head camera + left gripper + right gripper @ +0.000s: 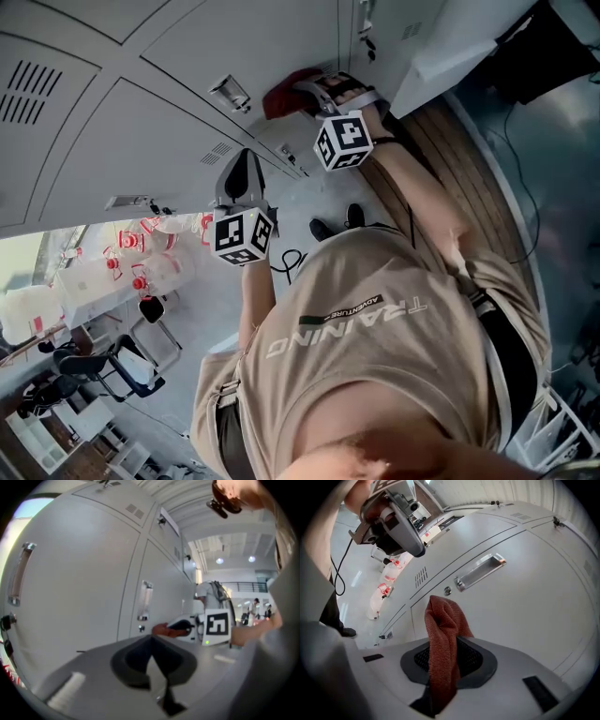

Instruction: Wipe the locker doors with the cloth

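Pinching one cloth point(445, 620): right tongs point(440, 665); left tongs point(157, 667) closed.

Cloth point(443, 644): rust red, coarse woven texture. Locker doors point(141, 141): plain pale grey. Marker cubes point(342, 141): white faces with black square patterns. Shirt point(375, 366): tan with white lettering. Bottles point(155, 267): clear with red markings.

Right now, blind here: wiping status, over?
Right gripper shut on red cloth, at locker door. Left gripper shut, empty. Nothing in the way.
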A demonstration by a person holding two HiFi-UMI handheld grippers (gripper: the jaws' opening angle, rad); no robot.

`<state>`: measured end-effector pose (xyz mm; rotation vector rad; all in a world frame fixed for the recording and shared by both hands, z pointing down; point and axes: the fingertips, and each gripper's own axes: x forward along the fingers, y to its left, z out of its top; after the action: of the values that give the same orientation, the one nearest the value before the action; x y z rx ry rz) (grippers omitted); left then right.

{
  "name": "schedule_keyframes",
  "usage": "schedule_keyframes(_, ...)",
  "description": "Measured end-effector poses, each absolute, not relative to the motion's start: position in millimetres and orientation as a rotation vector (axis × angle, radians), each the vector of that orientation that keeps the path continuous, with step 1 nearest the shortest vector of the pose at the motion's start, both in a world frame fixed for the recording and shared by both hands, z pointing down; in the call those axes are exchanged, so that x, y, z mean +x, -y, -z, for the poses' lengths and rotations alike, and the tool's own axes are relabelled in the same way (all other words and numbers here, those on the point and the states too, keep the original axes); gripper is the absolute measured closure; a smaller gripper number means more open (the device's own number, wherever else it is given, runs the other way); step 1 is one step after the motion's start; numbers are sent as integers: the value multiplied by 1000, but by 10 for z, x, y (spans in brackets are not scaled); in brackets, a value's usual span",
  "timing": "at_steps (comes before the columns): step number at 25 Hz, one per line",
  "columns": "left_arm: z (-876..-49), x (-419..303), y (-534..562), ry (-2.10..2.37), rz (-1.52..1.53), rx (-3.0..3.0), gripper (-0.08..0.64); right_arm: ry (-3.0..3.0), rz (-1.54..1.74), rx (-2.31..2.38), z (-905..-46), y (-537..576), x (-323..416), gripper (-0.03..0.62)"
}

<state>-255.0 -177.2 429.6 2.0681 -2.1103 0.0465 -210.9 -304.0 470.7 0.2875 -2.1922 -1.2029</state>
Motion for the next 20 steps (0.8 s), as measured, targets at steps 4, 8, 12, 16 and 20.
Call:
schedule_keyframes(4, -4372, -2546, 1795, 2086, -53, 2058, 554, 2175, 1127, 226, -5122, 3041, -2128, 526)
schedule_keyframes(8, -4413, -2541, 1808, 2077, -95, 2049, 554, 2144, 1059, 161, -5539, 3033, -2116, 526)
schedule_keyframes(12, -4420, -2508, 1861, 2058, -145, 2063, 554, 2054, 1072, 108, -5927, 3063, -2087, 526)
schedule_keyframes(16, -4343, -2465, 1933, 2050, -171, 2097, 554, 2034, 1057, 51, -6135, 3061, -2080, 526)
schedule_keyframes(20, -4227, -2451, 2032, 2058, -175, 2134, 554, 2030, 1012, 6, -6282, 3064, -2050, 526)
